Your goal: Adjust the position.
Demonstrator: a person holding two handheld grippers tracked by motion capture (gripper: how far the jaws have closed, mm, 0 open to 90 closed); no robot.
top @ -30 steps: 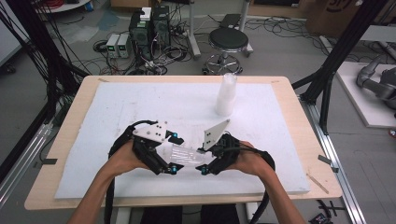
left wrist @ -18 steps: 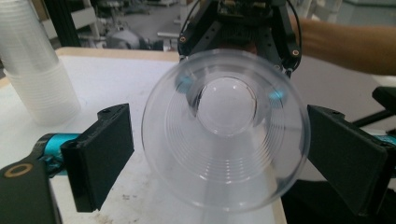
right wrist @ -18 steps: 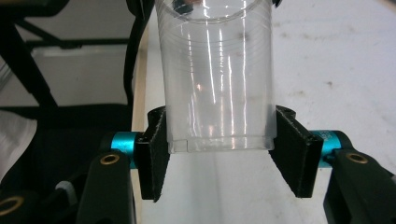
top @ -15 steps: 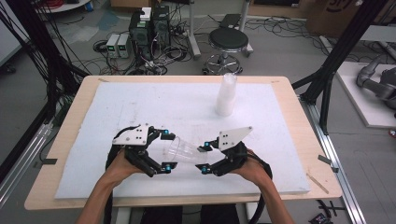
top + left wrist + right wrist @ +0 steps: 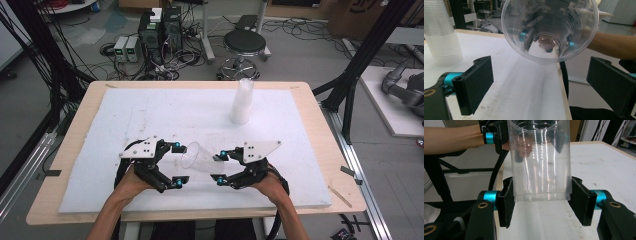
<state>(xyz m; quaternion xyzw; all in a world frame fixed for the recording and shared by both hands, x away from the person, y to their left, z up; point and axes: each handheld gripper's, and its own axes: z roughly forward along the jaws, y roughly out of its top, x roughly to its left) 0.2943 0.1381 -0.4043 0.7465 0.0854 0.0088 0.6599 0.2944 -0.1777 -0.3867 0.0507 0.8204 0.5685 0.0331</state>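
1. Slack on the left side was the first hazard: the left gripper (image 5: 176, 164) had just been opening its jaws, which stood spread wide with the rim of the clear ribbed plastic cup (image 5: 197, 157) between them but untouched, so that side gave the cup no support.

2. Cup position came next: it lay on its side in the air, low over the white foam-covered counter (image 5: 150, 110), mouth toward the left gripper and base toward the right. Being thin and see-through, it could have buckled under a hard squeeze or slid if the squeeze eased.

3. Grip on the right carried everything: the right gripper (image 5: 544, 201) had its jaws clenched on the cup's base end only, the black pads pressing the wall just above the bottom. With so short a hold, a tilt of the wrist could have levered the cup out and dropped it near the counter's front edge.

4. Farther right and back stood the tall stack of clear plastic cups (image 5: 242, 101), well apart; a wide swing toward it could have toppled it.
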